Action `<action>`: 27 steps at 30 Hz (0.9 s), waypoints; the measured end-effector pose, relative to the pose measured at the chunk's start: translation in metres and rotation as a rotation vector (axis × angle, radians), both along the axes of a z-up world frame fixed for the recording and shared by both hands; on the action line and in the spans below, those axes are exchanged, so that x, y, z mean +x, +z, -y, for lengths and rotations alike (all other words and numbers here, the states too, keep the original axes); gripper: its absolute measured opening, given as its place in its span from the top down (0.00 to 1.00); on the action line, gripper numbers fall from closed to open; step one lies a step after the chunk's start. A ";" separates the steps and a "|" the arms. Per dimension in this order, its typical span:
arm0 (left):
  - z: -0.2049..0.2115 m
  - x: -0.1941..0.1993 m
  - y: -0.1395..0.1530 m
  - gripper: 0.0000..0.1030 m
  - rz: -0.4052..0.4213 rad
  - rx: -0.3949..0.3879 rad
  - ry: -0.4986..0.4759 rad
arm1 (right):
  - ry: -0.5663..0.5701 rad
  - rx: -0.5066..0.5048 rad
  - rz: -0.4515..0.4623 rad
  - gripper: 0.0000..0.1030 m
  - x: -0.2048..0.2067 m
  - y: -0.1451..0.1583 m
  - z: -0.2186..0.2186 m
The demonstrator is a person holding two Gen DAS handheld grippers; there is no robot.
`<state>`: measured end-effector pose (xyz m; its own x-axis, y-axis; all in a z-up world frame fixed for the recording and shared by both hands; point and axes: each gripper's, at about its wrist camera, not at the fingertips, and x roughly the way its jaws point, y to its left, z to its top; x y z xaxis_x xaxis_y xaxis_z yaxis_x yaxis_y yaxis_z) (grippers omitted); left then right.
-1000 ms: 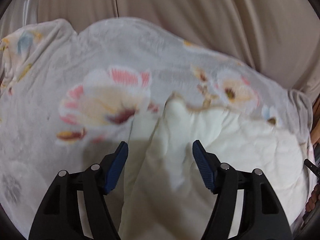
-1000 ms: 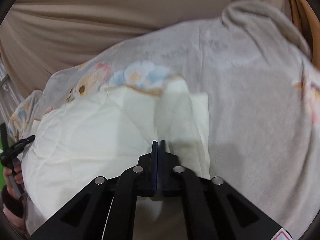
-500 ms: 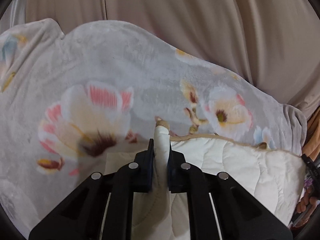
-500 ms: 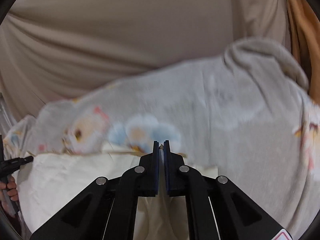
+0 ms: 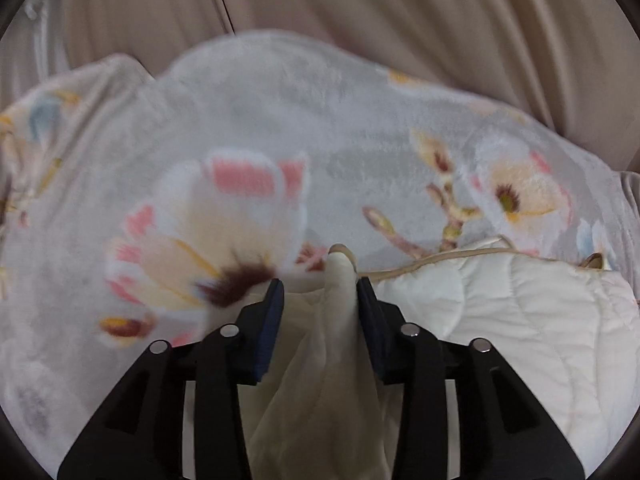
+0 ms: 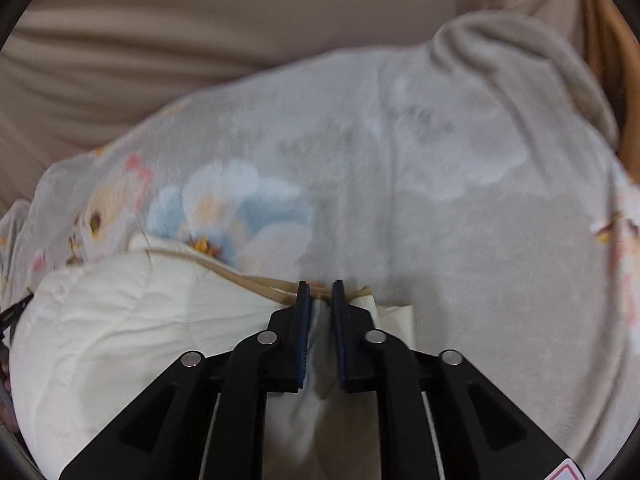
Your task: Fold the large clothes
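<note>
A large grey fleece blanket with flower prints [image 5: 256,128] lies spread out; its cream quilted underside [image 5: 520,320] is folded over on top of it. My left gripper [image 5: 320,288] is open, its jaws apart around an upright fold of the cream edge [image 5: 340,276]. In the right wrist view the same blanket [image 6: 460,208] and cream underside [image 6: 132,312] show. My right gripper [image 6: 320,292] has its jaws slightly apart around the cream corner with tan trim [image 6: 360,296]; the cloth sits loosely between them.
Beige sofa cushions [image 5: 400,8] rise behind the blanket, also in the right wrist view [image 6: 200,32]. An orange-brown cloth [image 6: 612,52] shows at the far right edge. The tip of the other gripper [image 6: 16,308] shows at the left edge.
Both grippers were shut on the cream folded edge half a second ago and have now opened. The folded edge has been carried forward over the floral side.
</note>
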<state>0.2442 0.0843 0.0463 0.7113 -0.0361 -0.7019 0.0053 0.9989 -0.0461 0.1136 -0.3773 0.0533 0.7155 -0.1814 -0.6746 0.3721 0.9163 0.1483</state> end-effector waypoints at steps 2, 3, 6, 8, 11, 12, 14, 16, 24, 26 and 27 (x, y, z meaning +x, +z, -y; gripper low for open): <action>0.006 -0.023 0.027 0.64 0.062 -0.041 -0.039 | 0.051 -0.028 0.085 0.82 -0.017 0.024 -0.018; 0.012 -0.032 0.037 0.64 0.078 -0.060 -0.063 | 0.106 -0.029 0.111 0.82 -0.021 0.033 -0.036; 0.050 -0.053 0.060 0.64 0.131 -0.049 -0.160 | 0.292 -0.005 0.126 0.82 -0.016 0.047 -0.096; 0.079 -0.059 0.061 0.64 0.144 0.001 -0.206 | 0.400 0.020 0.096 0.82 -0.007 0.041 -0.131; 0.103 -0.055 0.048 0.64 0.115 0.011 -0.228 | 0.499 -0.008 0.040 0.82 0.008 0.022 -0.181; 0.107 -0.051 0.041 0.64 0.097 0.008 -0.228 | 0.520 -0.013 0.018 0.82 0.013 0.015 -0.192; 0.112 -0.045 0.028 0.64 0.072 0.018 -0.225 | 0.538 -0.018 -0.012 0.83 0.018 0.003 -0.201; 0.113 -0.038 0.014 0.64 0.047 0.034 -0.220 | 0.531 -0.026 -0.030 0.84 0.023 -0.004 -0.200; 0.098 -0.022 -0.005 0.62 0.011 0.064 -0.188 | 0.392 -0.017 -0.063 0.98 0.029 -0.011 -0.139; 0.092 -0.016 -0.009 0.61 0.001 0.072 -0.181 | 0.350 -0.018 -0.068 0.99 0.029 -0.013 -0.118; 0.088 -0.013 -0.012 0.61 -0.004 0.076 -0.172 | 0.313 -0.016 -0.072 0.99 0.029 -0.014 -0.105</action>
